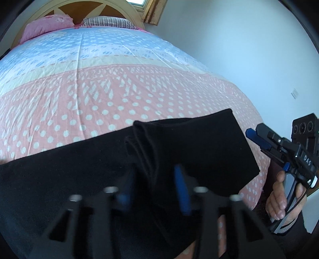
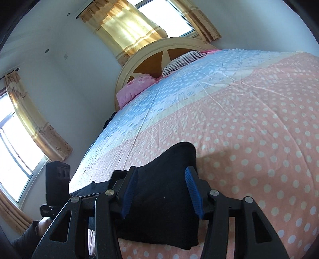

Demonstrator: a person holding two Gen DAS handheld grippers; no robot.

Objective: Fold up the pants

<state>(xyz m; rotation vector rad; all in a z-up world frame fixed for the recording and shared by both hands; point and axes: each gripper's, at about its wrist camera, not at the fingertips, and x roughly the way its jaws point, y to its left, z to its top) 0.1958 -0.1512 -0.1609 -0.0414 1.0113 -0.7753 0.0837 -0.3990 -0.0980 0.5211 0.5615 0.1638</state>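
1. Bed [image 2: 259, 111] filling most of both views; its cover is pink with white dots nearer the camera, then a pale yellow band, then light blue with dots toward the head.
2. Arched cream headboard [image 2: 159, 47] with brown inset panels.
3. Pink pillow [image 1: 47, 25] and striped pillow [image 1: 111, 22], side by side against the headboard.
4. Plain white walls [image 1: 229, 49]; small wall plate [image 1: 294, 93].
5. Window above headboard [image 2: 165, 19] and side window [image 2: 12, 147], both daylit, hung with yellow curtains [image 2: 127, 25].
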